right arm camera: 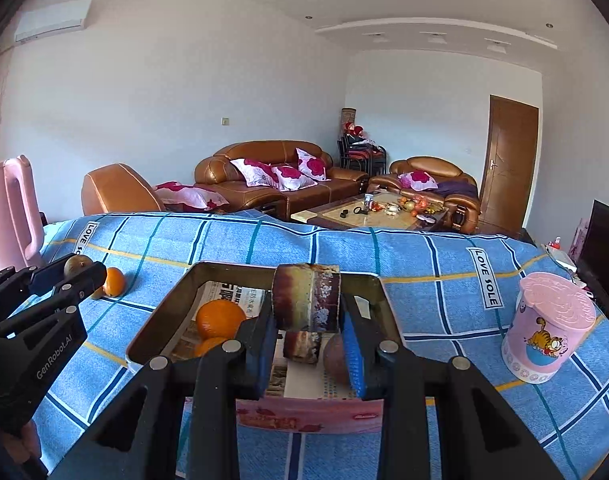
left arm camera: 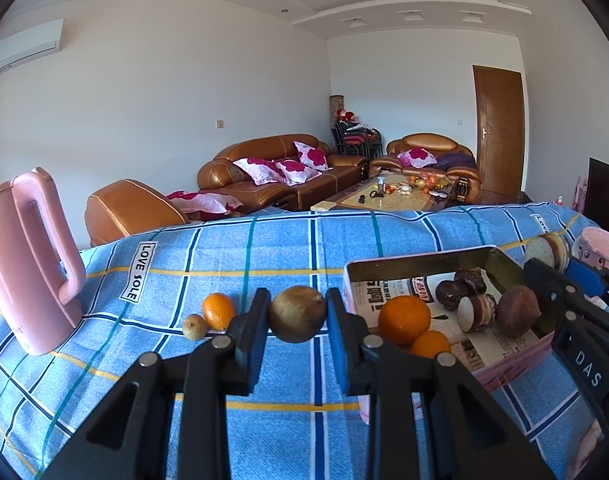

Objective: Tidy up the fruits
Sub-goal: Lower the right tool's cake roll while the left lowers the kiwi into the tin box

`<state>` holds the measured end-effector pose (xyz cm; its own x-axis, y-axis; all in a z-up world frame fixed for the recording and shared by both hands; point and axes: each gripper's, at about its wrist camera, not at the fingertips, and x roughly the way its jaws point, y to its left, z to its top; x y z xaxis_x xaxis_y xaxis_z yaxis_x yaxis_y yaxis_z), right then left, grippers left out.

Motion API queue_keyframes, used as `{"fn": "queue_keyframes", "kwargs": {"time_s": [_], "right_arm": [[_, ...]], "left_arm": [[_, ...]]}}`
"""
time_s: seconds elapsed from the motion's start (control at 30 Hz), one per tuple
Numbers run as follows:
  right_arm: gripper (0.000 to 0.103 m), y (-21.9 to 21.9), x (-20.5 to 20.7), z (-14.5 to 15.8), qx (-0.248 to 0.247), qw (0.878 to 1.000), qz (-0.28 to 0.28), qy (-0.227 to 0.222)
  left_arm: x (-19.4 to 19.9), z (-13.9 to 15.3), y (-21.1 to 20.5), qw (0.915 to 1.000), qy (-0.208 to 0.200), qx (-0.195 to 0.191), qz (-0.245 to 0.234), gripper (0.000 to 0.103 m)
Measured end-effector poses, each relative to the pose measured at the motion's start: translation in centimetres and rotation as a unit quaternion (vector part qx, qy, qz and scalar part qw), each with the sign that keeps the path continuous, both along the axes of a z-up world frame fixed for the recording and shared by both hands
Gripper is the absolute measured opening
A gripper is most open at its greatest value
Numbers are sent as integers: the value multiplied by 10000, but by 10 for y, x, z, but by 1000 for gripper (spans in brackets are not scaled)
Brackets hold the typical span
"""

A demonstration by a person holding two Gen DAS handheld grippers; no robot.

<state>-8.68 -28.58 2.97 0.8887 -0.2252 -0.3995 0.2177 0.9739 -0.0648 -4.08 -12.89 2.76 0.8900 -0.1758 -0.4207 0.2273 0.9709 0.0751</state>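
My left gripper [left arm camera: 297,316] is shut on a round yellow-brown fruit [left arm camera: 297,314], held just above the blue checked cloth, left of the tin box [left arm camera: 420,263]. The box is lined with newspaper and holds two oranges [left arm camera: 404,319], dark cut chunks [left arm camera: 460,288] and a brown round fruit [left arm camera: 518,316]. An orange [left arm camera: 218,311] and a small brown fruit [left arm camera: 195,326] lie loose on the cloth. My right gripper [right arm camera: 306,320] is shut on a purple-brown cut chunk [right arm camera: 306,298], above the box [right arm camera: 164,312]. The left gripper [right arm camera: 80,276] also shows at the far left there.
A pink kettle [left arm camera: 28,264] stands at the table's left end. A pink lidded tub with a cartoon cat [right arm camera: 548,328] stands to the right of the box. Beyond the table's far edge are brown sofas and a coffee table [right arm camera: 368,212].
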Motion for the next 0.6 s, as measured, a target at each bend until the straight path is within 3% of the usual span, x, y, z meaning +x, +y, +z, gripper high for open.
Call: {"fn": "queue_keyframes", "kwargs": {"time_s": [0.23, 0.6], "right_arm": [[32, -25, 1, 1, 60, 9998, -213, 21], [32, -49, 15, -1, -7, 9986, -477, 233]], "left_arm": [[1, 0, -21, 9994, 87, -122, -299, 29], [18, -7, -76, 9948, 569, -291, -799, 29]]}}
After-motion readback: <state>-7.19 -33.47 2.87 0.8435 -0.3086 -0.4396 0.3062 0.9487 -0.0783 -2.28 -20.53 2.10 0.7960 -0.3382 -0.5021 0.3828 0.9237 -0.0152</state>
